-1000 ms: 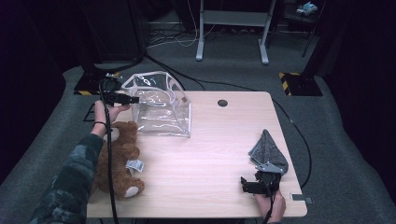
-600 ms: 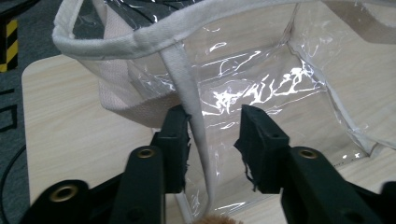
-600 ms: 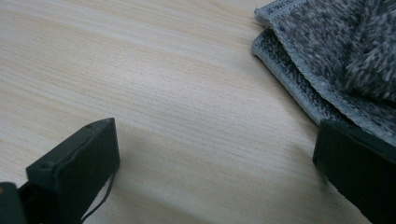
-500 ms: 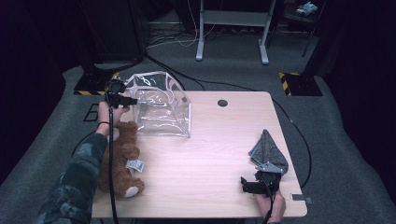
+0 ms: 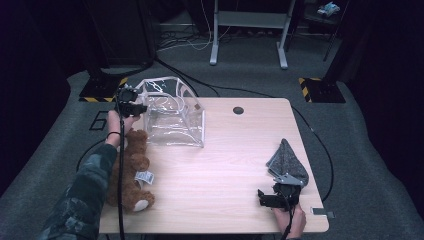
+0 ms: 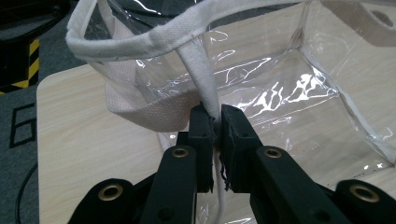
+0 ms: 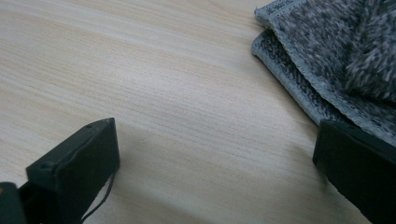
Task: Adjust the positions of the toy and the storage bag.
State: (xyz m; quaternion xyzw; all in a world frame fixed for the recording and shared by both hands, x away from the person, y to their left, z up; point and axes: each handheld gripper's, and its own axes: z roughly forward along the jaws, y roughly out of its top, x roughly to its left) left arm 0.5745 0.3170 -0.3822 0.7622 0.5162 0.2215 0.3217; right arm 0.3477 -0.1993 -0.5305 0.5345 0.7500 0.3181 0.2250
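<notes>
My left gripper (image 6: 214, 122) has just closed its jaws; they now pinch the white strap (image 6: 198, 60) of the clear bag (image 5: 172, 117), which spreads ahead of them on the table (image 5: 225, 165). My right gripper (image 7: 215, 154) rests wide open, holding nothing, a grey cloth (image 7: 336, 56) just beyond its right jaw.

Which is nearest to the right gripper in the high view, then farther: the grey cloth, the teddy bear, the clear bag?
From the right gripper:
1. Grey cloth, just beyond it, near the table's right edge.
2. Teddy bear, across the table on the left side.
3. Clear bag, far left corner, its strap pinched by the left gripper.
</notes>
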